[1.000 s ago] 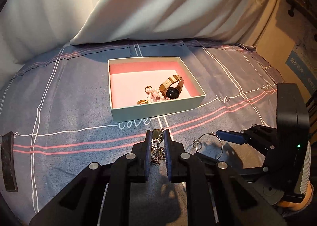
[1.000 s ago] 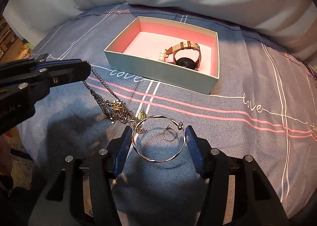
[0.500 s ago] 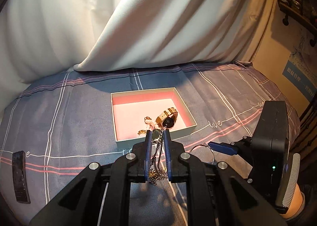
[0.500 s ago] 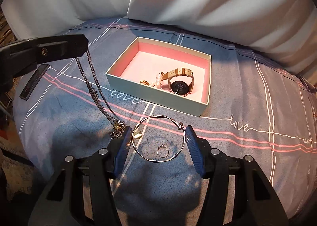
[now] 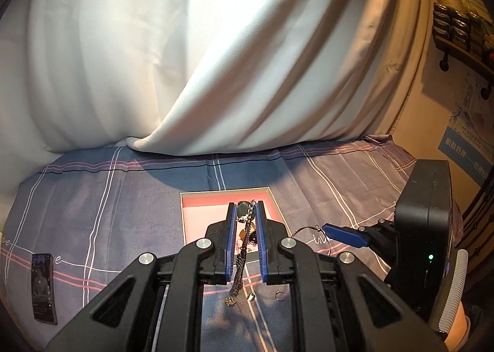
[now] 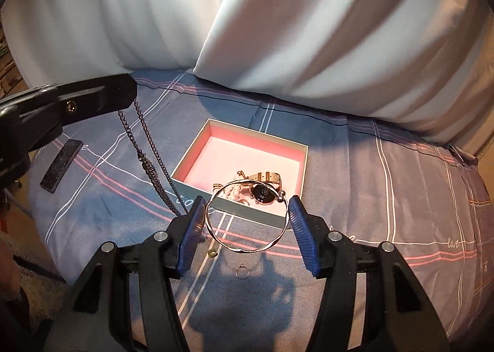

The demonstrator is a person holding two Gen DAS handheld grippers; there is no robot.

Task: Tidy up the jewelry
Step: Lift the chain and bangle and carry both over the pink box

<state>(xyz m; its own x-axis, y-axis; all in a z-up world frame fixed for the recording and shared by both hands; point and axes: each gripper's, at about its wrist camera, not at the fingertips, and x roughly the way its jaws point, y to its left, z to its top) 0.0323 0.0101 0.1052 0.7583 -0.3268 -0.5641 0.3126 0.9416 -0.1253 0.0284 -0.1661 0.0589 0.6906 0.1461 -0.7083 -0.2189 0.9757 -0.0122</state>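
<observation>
Your left tongs were closed on a dark chain necklace, which hung down from the pads; its lower end with a small pendant dangled just above the bedsheet. Your right tongs stood half open and gripped a silver bangle across its width, one blue pad against each side, with the bangle held clear of the sheet. The open box, pink inside, lay on the bed beyond both tongs and contained a watch and pearl-like beads. A small ring and a tiny gold-coloured piece lay on the sheet near the box. A dark flat slab lay at the left, well apart.
</observation>
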